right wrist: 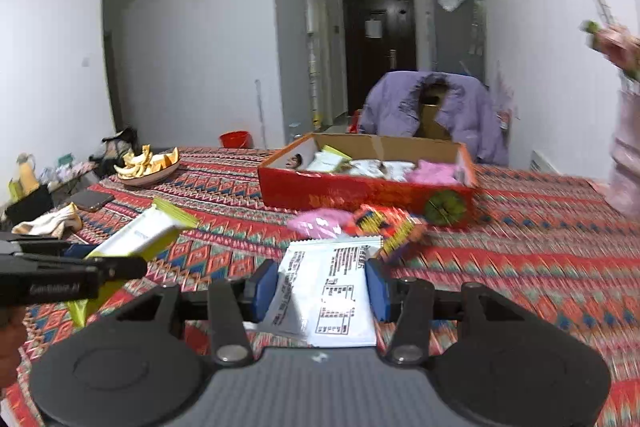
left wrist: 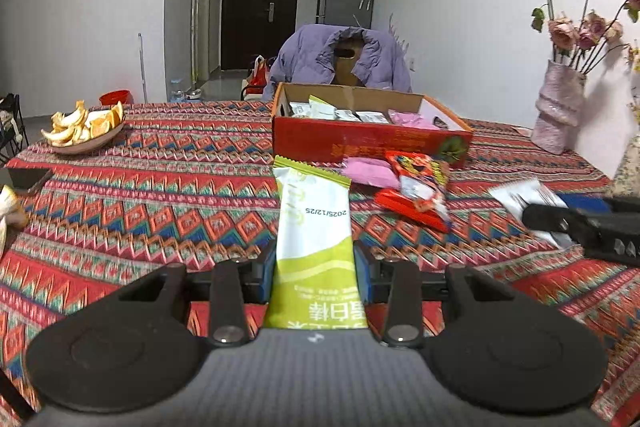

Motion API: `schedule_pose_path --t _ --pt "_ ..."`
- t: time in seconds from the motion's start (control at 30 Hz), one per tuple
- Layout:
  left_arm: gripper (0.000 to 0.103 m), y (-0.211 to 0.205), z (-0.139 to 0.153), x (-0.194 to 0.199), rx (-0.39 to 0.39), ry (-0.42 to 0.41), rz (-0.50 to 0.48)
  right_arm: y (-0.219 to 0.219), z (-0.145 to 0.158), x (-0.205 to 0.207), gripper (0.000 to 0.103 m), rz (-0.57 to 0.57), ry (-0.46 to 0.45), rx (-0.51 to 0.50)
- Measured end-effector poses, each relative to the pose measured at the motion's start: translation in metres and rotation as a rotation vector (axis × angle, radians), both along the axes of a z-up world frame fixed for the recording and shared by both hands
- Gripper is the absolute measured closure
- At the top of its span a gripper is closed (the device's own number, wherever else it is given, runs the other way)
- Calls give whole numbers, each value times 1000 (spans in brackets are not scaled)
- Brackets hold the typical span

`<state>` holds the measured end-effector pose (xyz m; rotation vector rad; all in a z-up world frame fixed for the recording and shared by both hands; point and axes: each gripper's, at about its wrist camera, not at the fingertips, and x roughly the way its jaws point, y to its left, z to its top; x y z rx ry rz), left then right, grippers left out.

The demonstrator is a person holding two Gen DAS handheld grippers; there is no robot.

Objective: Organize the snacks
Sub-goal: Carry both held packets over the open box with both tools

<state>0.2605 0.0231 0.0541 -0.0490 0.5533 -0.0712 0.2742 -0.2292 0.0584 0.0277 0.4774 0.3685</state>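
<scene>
A green-and-white snack bar (left wrist: 314,239) is clamped between the blue pads of the left tongs (left wrist: 315,269), raised above the patterned bench (left wrist: 160,195). The right tongs (right wrist: 322,291) grip a white printed packet (right wrist: 328,295). Toward the far edge stands a red cardboard box (left wrist: 368,141) holding packets; a pink pouch (left wrist: 368,171) and a red wrapper (left wrist: 420,187) lie just before it.

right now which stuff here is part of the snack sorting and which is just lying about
Part of the job:
- green bar, shut in the left gripper
- white packet, shut in the right gripper
- red box with snacks inside
- pink packet and red packet on the cloth

Just lying about:
- peel plate
- vase
- phone
- purple jacket
</scene>
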Motion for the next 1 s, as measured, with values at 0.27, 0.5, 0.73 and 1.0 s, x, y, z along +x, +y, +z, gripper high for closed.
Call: schedule_pose_path --t 0.27,0.5,0.73,1.0 --pt "64 -16 -10 -38 17 32 -28 -30 -17 -65 56 -72 16 7" --pt "64 -24 -5 -48 21 17 -43 -38 -17 -74 56 -78 -2 12" --pt "64 -25 7 -35 13 7 -59 -38 -2 -64 56 -68 -36 -6" --pt "64 -25 35 4 38 5 -117 -51 33 -22 56 -23 -29 23"
